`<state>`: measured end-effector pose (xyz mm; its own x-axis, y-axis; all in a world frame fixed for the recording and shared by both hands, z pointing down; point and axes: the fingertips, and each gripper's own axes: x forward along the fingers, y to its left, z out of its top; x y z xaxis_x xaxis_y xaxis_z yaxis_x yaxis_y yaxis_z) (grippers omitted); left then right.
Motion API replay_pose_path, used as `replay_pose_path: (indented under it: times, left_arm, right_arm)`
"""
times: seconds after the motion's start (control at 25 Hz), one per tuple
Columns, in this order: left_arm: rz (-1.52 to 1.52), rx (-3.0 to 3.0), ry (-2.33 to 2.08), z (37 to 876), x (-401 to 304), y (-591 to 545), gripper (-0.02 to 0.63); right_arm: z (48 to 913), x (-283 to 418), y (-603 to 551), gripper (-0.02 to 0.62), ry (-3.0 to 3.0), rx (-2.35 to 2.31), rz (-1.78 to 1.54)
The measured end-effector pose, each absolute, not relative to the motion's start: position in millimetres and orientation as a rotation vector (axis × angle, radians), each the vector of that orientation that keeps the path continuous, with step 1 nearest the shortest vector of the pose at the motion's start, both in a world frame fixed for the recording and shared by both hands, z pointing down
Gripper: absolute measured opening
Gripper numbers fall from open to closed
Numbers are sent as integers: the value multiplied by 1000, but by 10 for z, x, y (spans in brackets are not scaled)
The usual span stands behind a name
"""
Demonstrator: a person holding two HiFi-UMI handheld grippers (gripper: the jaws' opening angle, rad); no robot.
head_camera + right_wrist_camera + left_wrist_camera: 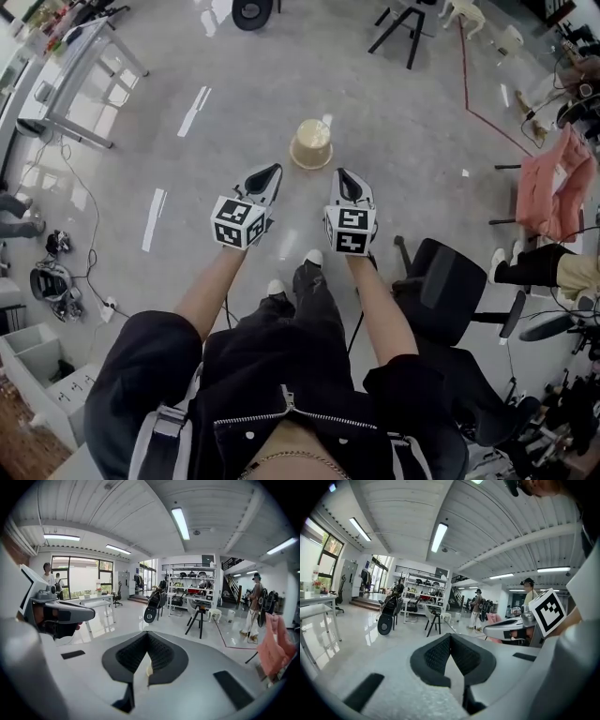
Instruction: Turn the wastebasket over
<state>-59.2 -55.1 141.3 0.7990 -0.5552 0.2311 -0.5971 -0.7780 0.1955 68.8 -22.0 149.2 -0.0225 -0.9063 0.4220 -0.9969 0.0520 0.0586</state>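
A beige wastebasket (311, 143) stands on the grey floor just ahead of my feet. Its narrower end seems to face up and its wider end rests on the floor. My left gripper (269, 173) and right gripper (345, 178) hang side by side in the air, nearer me than the basket and apart from it. Both are shut with nothing between their pads. In the left gripper view the left gripper (450, 637) points across the room, and so does the right gripper (147, 634) in its own view. Neither of these views shows the basket clearly.
A black office chair (450, 281) stands close on my right, with pink cloth (558, 187) draped over a seat beyond it. A table (75, 66) with cables and gear is at the left, and white boxes (37, 375) at the lower left. A black stool (403, 28) stands far ahead.
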Motion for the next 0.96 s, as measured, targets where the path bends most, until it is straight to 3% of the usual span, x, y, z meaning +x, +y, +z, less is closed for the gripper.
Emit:
replay_pose_path:
  times: [0.28, 0.96]
  left_arm:
    - [247, 2748, -872, 1374, -847, -155, 3]
    - [228, 2778, -851, 1234, -1022, 134, 3]
  right_arm:
    - [1326, 281, 93, 9, -2006, 1929, 319]
    - [1228, 66, 402, 9, -1983, 1955, 316]
